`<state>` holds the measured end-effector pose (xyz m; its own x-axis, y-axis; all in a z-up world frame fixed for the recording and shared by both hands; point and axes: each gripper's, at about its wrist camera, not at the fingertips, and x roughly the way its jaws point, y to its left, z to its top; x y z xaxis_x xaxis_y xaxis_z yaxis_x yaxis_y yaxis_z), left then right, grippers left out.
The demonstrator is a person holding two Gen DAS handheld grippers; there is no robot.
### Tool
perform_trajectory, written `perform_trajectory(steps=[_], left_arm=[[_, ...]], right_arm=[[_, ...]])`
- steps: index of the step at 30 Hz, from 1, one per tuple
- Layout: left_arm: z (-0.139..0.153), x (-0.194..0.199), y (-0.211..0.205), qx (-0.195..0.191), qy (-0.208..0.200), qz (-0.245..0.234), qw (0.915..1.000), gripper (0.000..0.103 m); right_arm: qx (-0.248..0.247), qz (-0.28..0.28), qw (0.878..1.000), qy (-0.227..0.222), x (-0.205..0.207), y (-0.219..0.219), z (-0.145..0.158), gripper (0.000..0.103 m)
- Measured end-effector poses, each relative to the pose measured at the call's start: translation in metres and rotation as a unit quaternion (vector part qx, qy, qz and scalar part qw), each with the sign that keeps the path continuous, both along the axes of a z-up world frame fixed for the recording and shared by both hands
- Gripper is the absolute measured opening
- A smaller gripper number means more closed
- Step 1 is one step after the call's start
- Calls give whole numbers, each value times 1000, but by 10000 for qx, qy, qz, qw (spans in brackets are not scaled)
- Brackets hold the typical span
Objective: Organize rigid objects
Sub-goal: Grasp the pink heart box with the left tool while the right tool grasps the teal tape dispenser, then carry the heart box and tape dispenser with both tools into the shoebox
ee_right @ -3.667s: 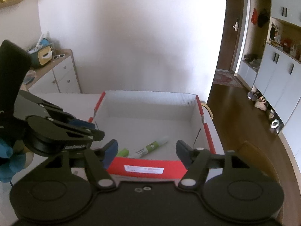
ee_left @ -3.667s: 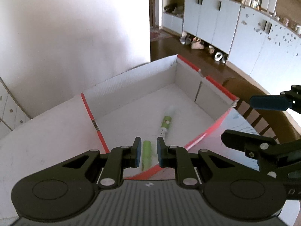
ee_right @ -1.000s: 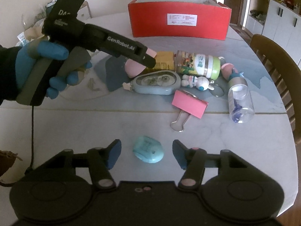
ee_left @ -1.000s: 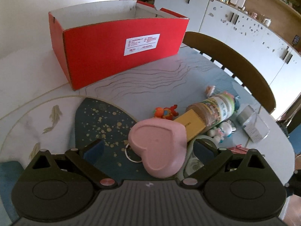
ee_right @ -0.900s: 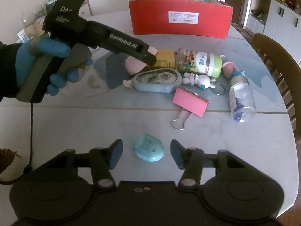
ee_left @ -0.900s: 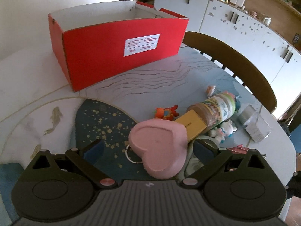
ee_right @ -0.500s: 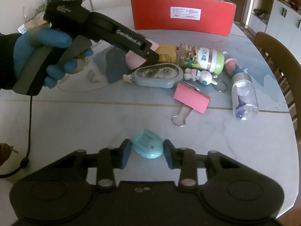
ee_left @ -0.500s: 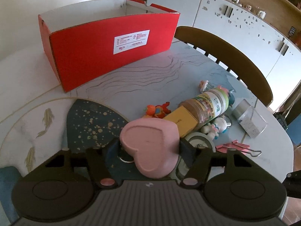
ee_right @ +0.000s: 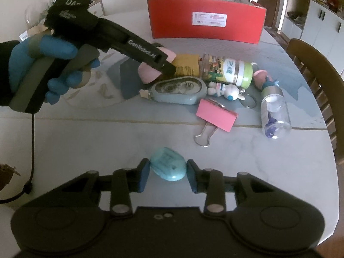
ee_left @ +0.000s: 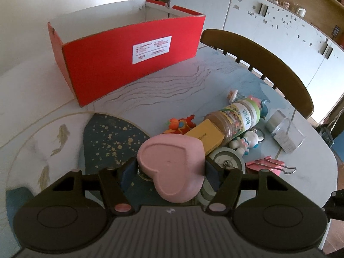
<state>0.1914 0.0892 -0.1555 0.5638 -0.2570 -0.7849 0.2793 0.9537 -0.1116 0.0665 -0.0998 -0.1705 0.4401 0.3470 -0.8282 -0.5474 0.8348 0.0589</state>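
Two handheld grippers work a cluttered marble-patterned table [ee_right: 86, 142]; the left gripper [ee_left: 169, 167] has its jaws clamped on a pink heart-shaped box [ee_left: 172, 163], gripped at both sides just above the blue patch of the tabletop; the right gripper [ee_right: 167, 169] has its jaws closed against a small turquoise oval object [ee_right: 168, 166], which lies on the bare tabletop near the front edge, apart from the main pile; seen from the right wrist, a blue-gloved hand [ee_right: 38, 64] holds the left gripper's handle; beside the heart lie a yellow box [ee_left: 204, 136], a clear jar with a green lid [ee_right: 228, 68], a grey-blue tape dispenser [ee_right: 178, 90], a white rabbit figurine [ee_right: 225, 90], a pink binder clip [ee_right: 216, 116] and a clear bottle [ee_right: 274, 111] on its side; a small orange and red toy [ee_left: 180, 123] sits just behind the yellow box; an open red cardboard box [ee_left: 129, 56] stands at the far end of the table, well apart from the pile; a wooden chair [ee_left: 258, 64] stands at the table's right side.
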Motion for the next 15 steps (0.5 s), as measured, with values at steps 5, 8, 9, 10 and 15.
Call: perform_trajectory(steps=[5, 8, 9, 10, 15], left_arm=[[12, -7, 6, -76, 4, 71, 9999, 67], [23, -12, 8, -165, -14, 115, 9998, 67], [27, -13, 9, -195, -24, 129, 9997, 67], [32, -15, 10, -229, -44, 134, 9996, 67], [51, -18, 10, -243, -115, 131, 9996, 67]], right_arm=[[105, -17, 9999, -113, -2, -3, 14, 36], [160, -37, 9997, -207, 0, -3, 26, 36], [171, -39, 9995, -249, 1, -4, 31, 36], [183, -43, 9994, -295, 2, -4, 36, 36], [308, -88, 9982, -505, 12, -5, 61, 36]])
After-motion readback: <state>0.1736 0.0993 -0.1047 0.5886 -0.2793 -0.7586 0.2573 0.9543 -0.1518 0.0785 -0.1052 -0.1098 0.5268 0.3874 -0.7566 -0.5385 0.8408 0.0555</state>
